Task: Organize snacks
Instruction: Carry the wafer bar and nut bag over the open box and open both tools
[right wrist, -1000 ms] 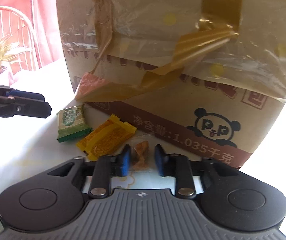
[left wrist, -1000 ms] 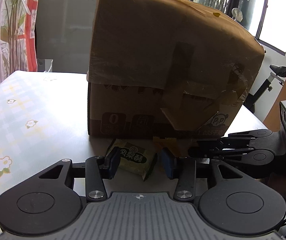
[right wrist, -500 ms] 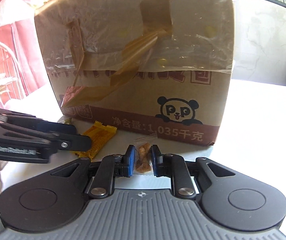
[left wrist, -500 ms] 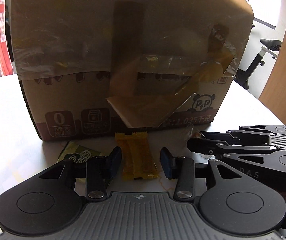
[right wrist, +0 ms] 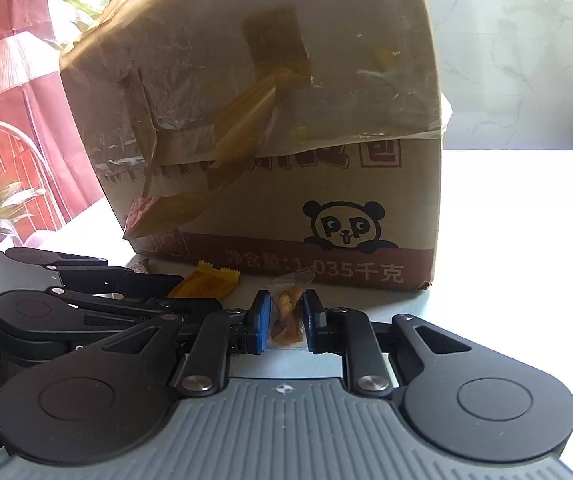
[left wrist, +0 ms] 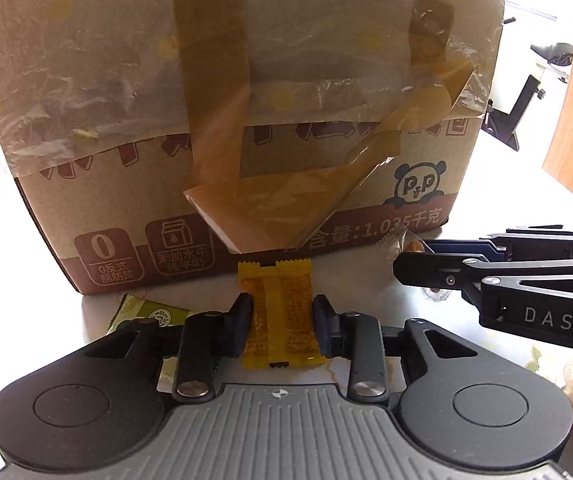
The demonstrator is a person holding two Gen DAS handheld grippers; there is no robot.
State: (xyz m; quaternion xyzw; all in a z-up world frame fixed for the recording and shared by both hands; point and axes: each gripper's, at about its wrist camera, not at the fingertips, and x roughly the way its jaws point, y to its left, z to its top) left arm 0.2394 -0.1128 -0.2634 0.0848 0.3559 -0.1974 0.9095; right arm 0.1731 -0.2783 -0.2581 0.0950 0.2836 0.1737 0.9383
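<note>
On the desk [left wrist: 506,208] before the box [left wrist: 246,120], your left claw [left wrist: 282,320] pinches the yellow packet [left wrist: 280,316], your right claw [right wrist: 284,320] the clear snack bag [right wrist: 284,318]; both slippery wrappers could slide free.

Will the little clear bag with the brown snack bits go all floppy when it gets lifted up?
Probably. The small clear plastic packet of brown snack pieces looks thin and crinkly, so its loose top may sag. It seems light, as the right gripper pinches it easily. The pieces inside might crumble if squeezed hard.
</note>
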